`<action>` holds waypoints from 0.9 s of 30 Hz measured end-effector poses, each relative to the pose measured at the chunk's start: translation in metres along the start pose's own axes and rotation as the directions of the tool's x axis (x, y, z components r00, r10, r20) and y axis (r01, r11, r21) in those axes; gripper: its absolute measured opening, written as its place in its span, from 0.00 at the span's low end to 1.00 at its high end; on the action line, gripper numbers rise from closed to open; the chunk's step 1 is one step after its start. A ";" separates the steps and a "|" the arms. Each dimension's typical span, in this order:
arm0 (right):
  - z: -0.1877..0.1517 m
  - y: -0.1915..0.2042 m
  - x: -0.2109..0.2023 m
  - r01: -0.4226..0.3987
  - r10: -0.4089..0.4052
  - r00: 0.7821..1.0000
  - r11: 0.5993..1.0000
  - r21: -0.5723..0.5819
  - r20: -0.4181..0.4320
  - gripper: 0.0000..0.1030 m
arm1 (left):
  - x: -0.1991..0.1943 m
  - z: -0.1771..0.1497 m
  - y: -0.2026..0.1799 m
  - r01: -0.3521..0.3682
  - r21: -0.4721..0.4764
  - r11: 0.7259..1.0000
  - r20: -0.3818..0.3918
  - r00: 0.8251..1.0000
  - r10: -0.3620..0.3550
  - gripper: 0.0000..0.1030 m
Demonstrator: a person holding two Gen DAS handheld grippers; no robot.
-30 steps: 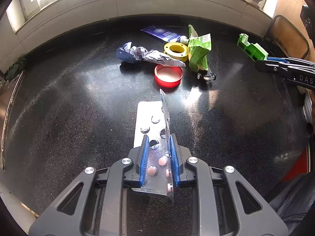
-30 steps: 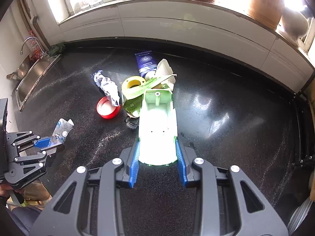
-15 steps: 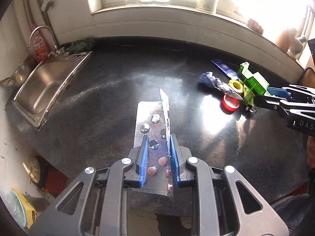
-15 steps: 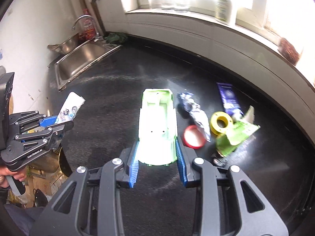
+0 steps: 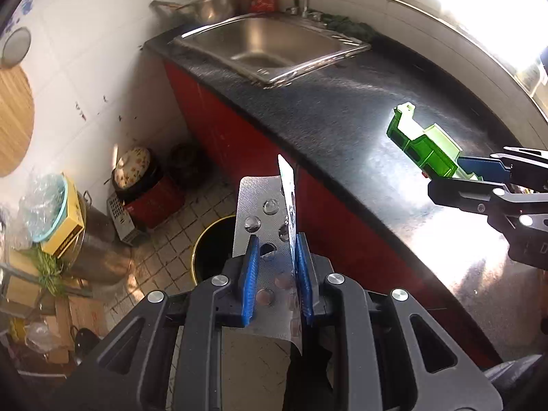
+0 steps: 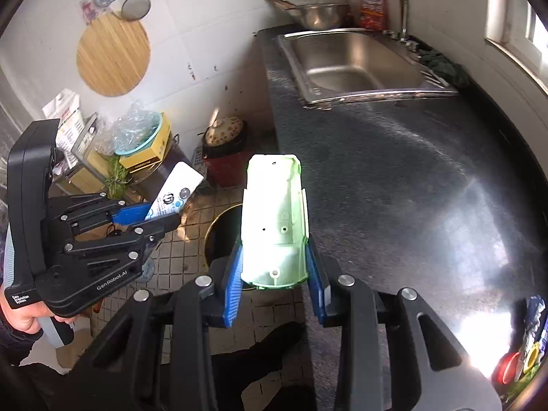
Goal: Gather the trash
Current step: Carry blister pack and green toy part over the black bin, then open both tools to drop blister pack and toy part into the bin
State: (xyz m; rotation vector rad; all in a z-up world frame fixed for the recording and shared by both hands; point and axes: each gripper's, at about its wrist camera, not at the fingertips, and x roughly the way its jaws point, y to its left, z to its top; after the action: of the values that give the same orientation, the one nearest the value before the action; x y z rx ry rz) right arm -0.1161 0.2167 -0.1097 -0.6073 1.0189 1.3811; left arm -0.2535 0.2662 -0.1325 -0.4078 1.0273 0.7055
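My left gripper is shut on a silver blister pack of pills, folded, held out past the counter edge above a round black bin with a yellow rim on the floor. It also shows in the right wrist view with the pack. My right gripper is shut on a green plastic toy-truck shell, held over the counter edge beside the bin. The shell also shows in the left wrist view.
The black stone counter has a steel sink at its far end. Leftover trash, a red lid and yellow tape roll, lies far right. Pots, boxes and a basin crowd the tiled floor by the wall.
Both grippers have swung left from the trash pile, off the counter toward the floor bin. Each still holds its item.
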 end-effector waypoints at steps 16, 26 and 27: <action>0.031 0.052 0.197 -0.053 0.035 0.971 0.996 -0.070 -0.238 0.32 | 0.161 -0.072 0.102 0.039 -0.298 0.954 -0.092 0.993 -0.070 0.20; 0.033 0.045 0.220 -0.058 0.045 0.963 0.997 -0.042 -0.266 0.71 | 0.192 -0.084 0.114 0.037 -0.319 0.947 -0.084 0.994 -0.067 0.84; 0.034 0.046 0.216 -0.058 0.044 0.964 0.997 -0.046 -0.262 0.71 | 0.190 -0.085 0.117 0.059 -0.329 0.943 -0.076 0.993 -0.089 0.84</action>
State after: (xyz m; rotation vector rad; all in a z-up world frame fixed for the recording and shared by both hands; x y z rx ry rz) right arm -0.1766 0.3611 -0.2698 -0.8233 1.2174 1.4017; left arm -0.3267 0.3614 -0.3391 -0.7686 0.9752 0.7976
